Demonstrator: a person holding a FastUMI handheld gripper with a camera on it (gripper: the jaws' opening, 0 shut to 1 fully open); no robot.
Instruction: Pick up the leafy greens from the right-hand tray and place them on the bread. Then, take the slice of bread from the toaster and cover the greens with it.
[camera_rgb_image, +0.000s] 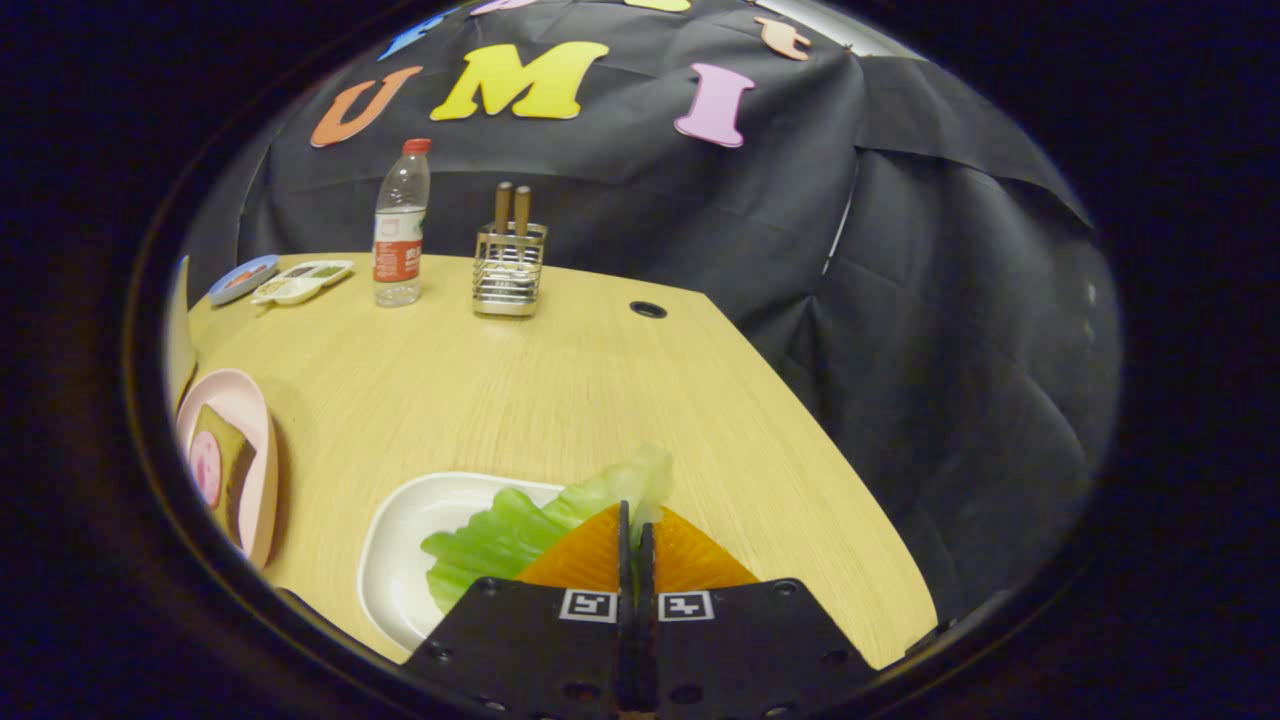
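Gripper (633, 530) pinched narrow, orange fingers (585, 555) clamped on the greens (520, 530), over white tray (400, 560) on wooden table (560, 390). Leaf tip poking up just beyond the fingertips. To the left, pink plate (255, 420) with bread (232, 455) and a pink slice on it. Far across: bottle (400, 225), wire holder (509, 270) with chopsticks (511, 207), small dishes (285, 280), table hole (648, 310).

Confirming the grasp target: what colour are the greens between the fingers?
Light green leafy greens, clearest in the gripper view, pinched by the gripper.
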